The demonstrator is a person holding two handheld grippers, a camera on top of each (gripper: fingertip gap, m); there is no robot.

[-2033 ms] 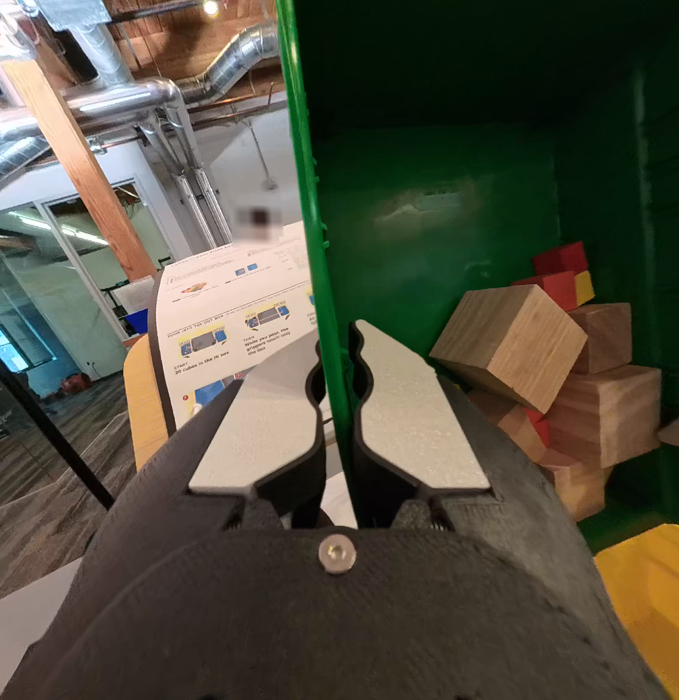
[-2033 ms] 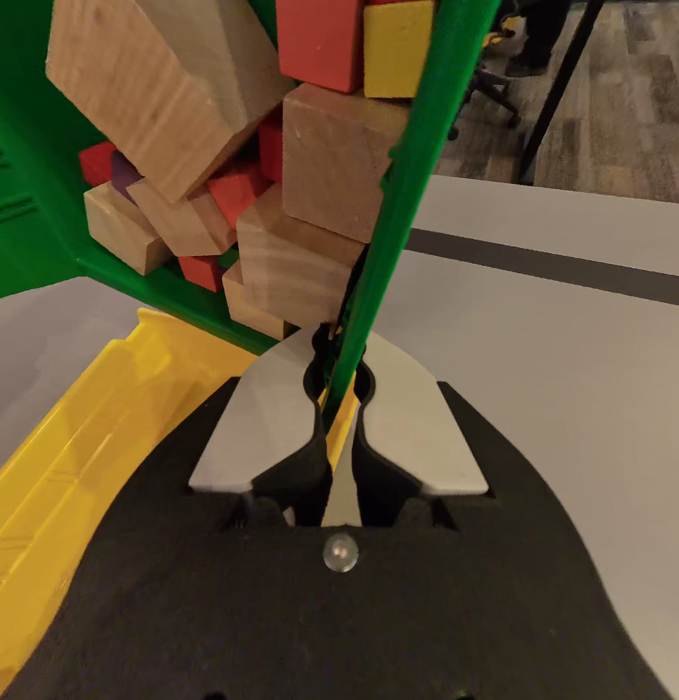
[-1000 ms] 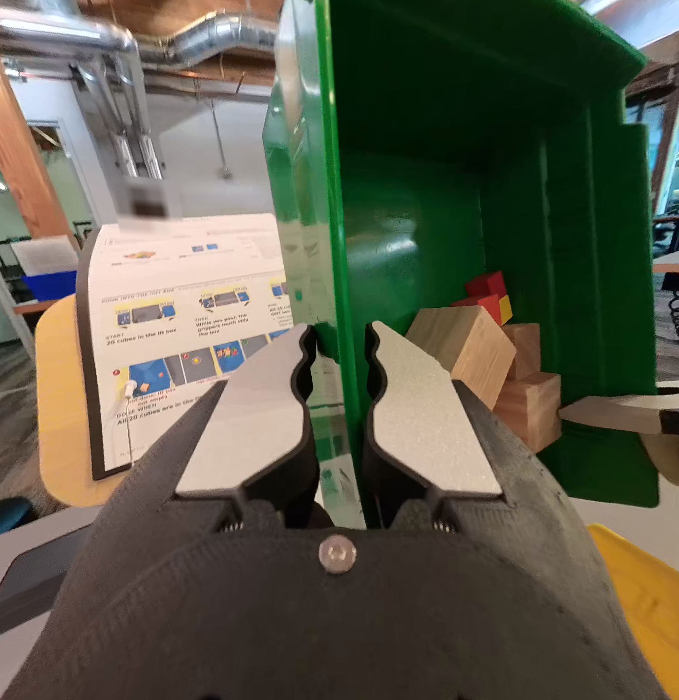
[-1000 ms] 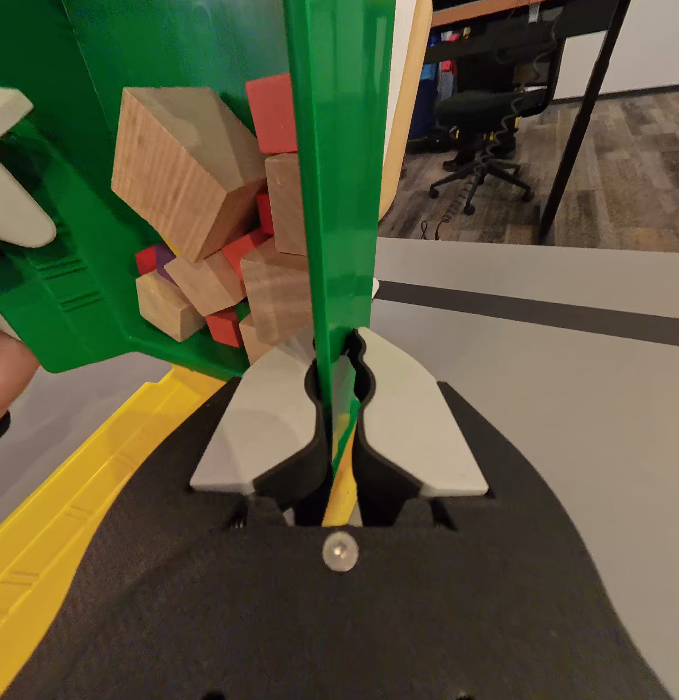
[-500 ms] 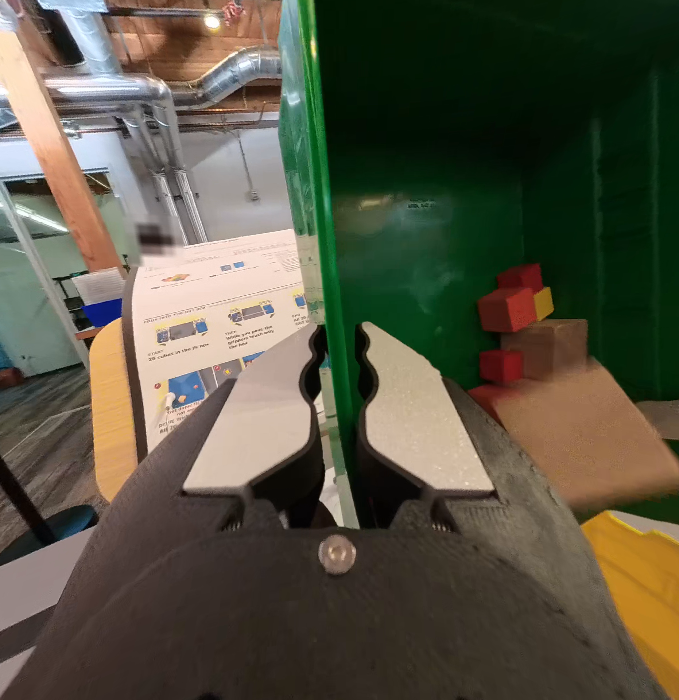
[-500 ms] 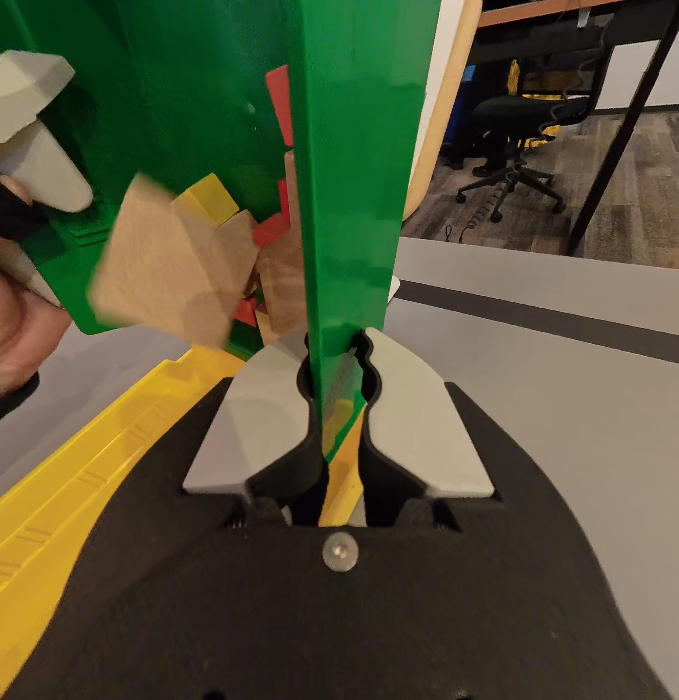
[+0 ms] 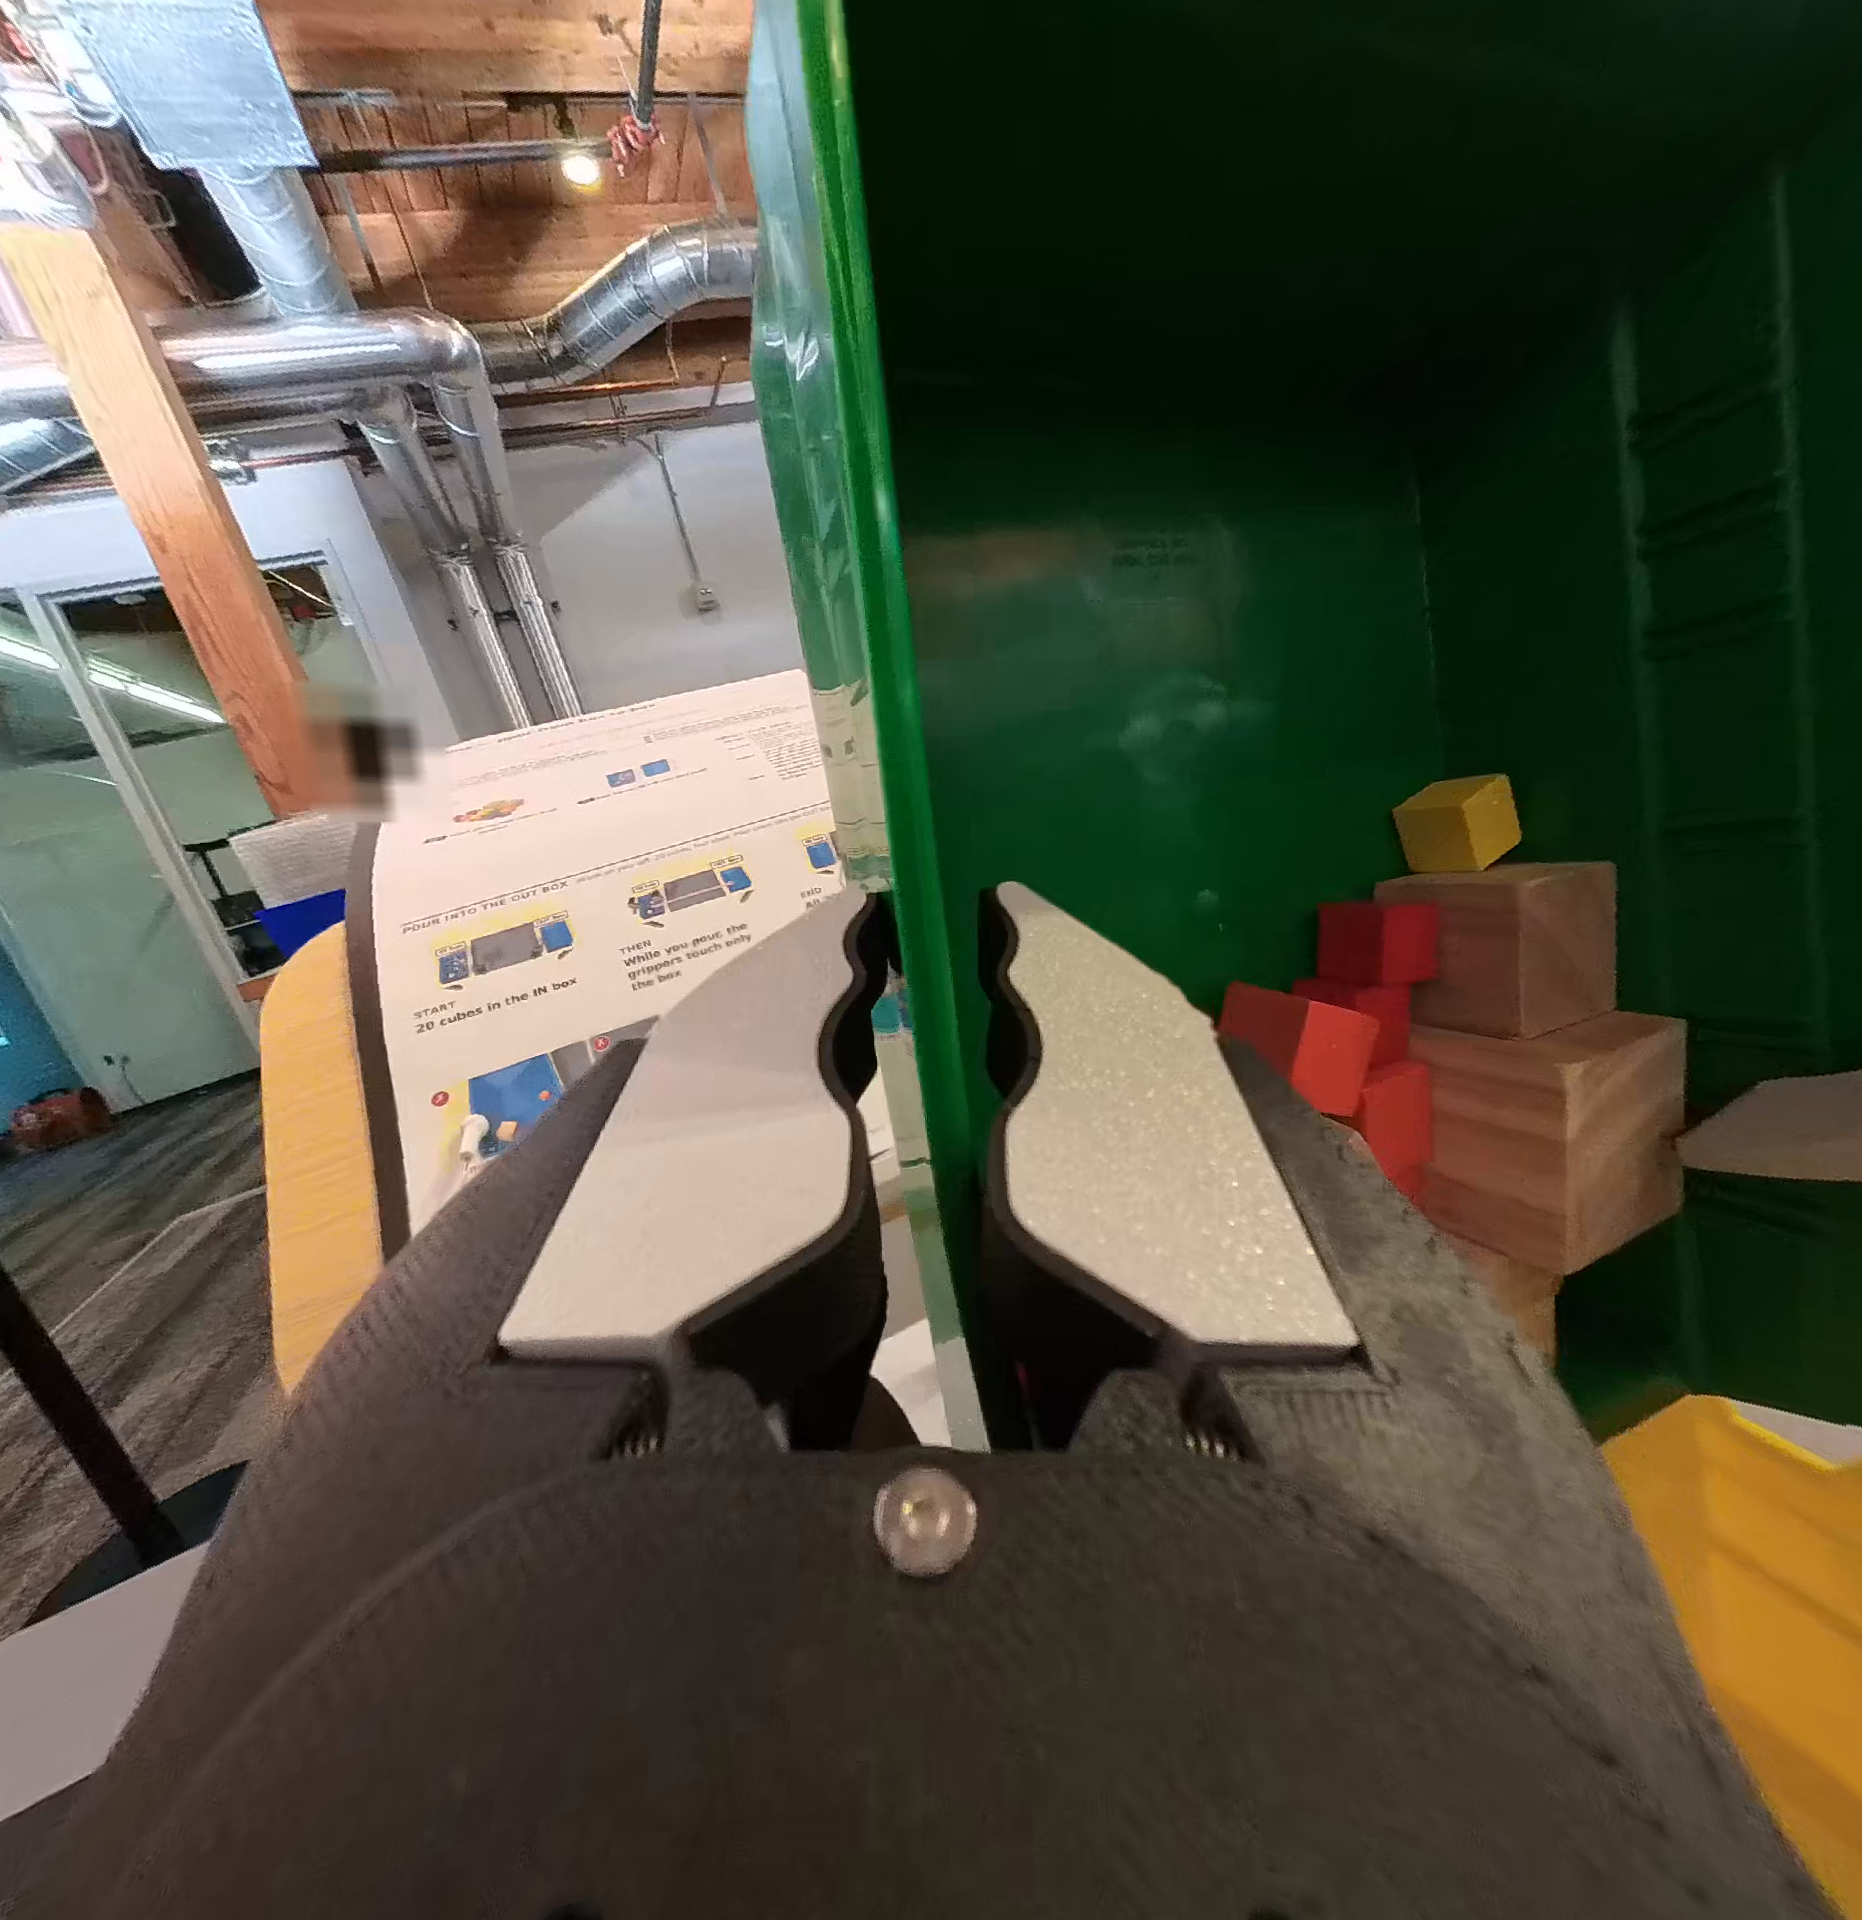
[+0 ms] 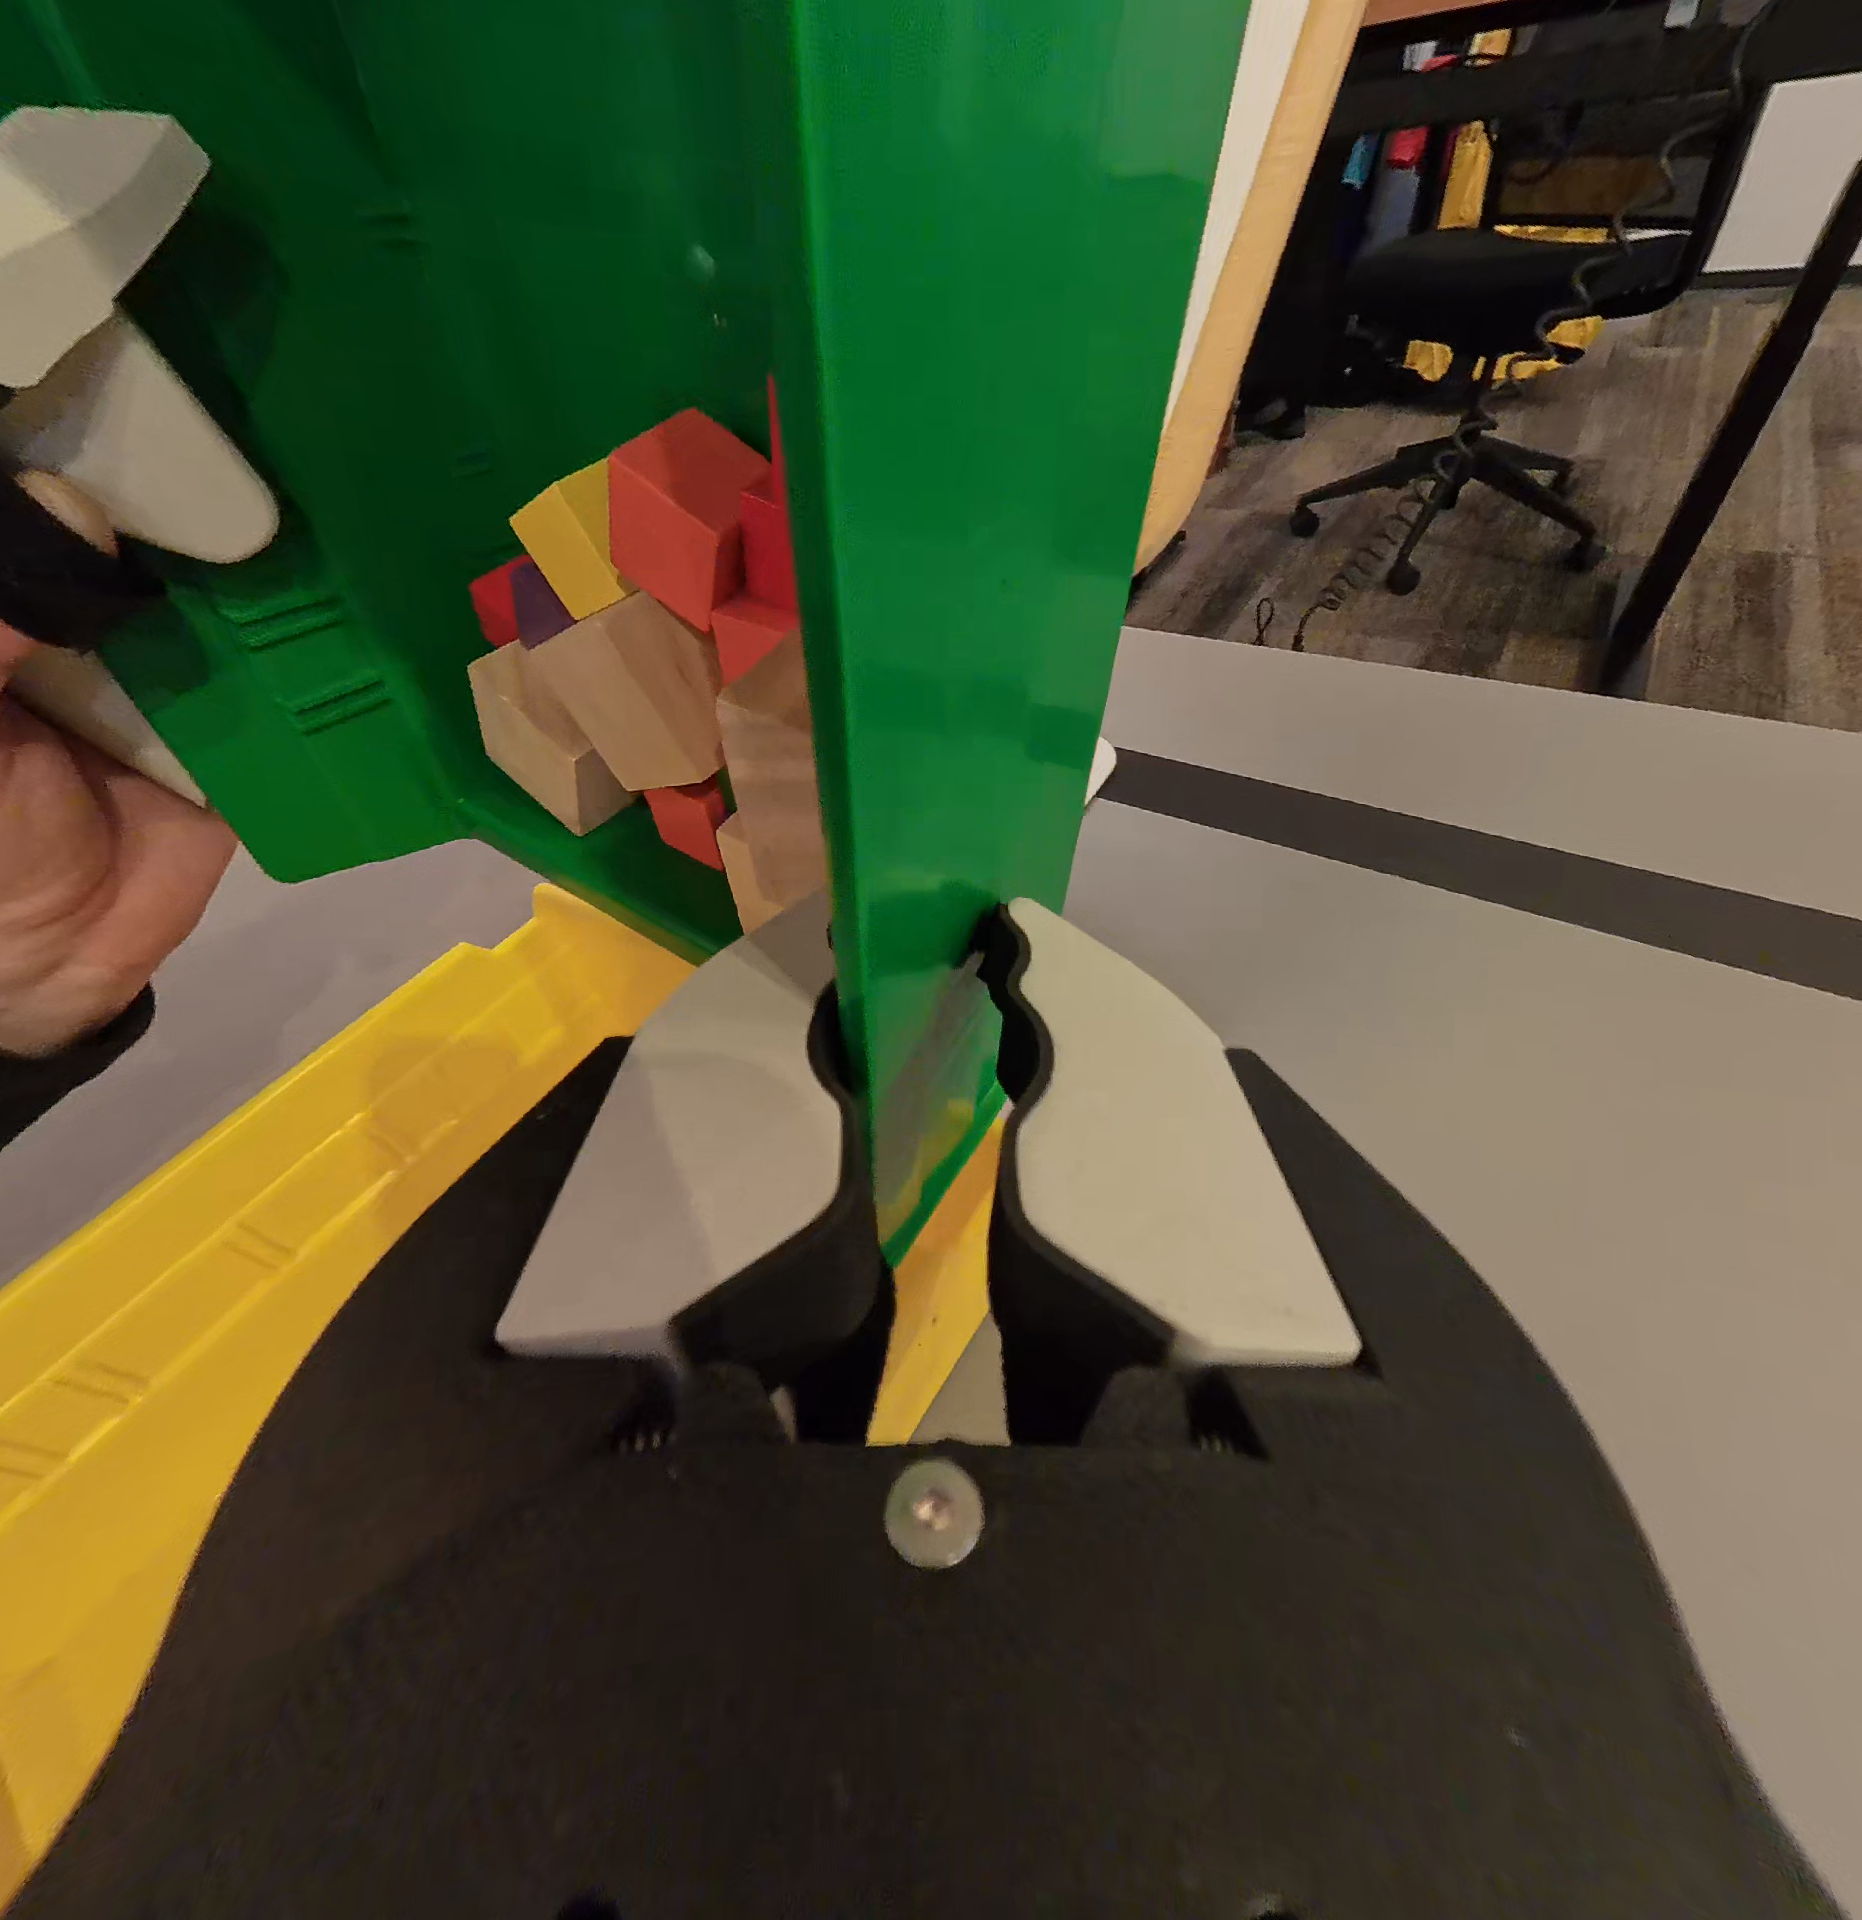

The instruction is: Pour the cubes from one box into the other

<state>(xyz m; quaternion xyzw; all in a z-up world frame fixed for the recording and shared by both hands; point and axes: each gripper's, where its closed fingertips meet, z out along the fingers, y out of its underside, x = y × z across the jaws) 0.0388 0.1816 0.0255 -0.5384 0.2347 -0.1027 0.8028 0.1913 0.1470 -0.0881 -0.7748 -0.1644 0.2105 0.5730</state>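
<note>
Above the yellow box [image 8: 283, 1174], both the left gripper [image 7: 932, 935] and right gripper [image 8: 916, 925] clamp the tilted green box [image 8: 553, 312], cubes [image 8: 636, 644] inside.

2 wrist views, close, facing opposite walls of green box [image 7: 1166, 623] (shared: cubes [image 8: 636, 686] inside).

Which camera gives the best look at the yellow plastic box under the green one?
The right wrist view: the yellow plastic box shows a long ribbed rim and wall running below the tilted green plastic box, beside the right claw. The left wrist view catches only a blurred yellow corner at lower right.
</note>
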